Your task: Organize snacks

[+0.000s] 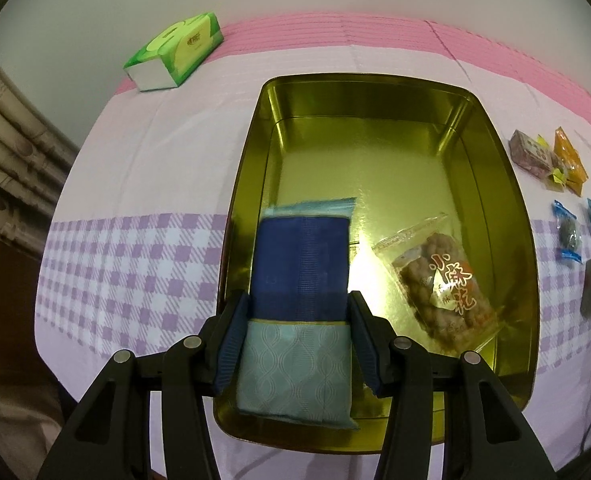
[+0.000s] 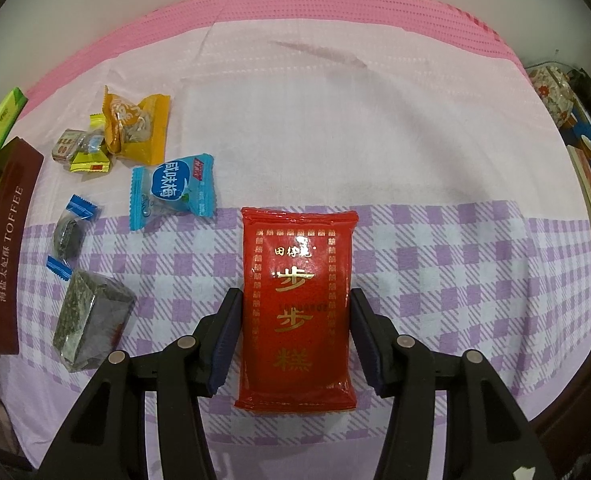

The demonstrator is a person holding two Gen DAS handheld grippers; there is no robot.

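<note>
Left wrist view: left gripper (image 1: 299, 332) is pinching a soft blue-and-teal foil snack packet (image 1: 301, 280) by its long sides, hanging it over the near-left of the shiny gold rectangular metal tin (image 1: 511, 216), likely for dropping in beside the clear crinkly bag of brown nuggets (image 1: 441, 280). Right gripper (image 2: 295, 340) is straddling a glossy red flat pouch (image 2: 297, 300) lying on the checked cloth (image 2: 455, 280); pads look barely apart from it. Wrapped candies (image 2: 171, 192) are waiting at left.
</note>
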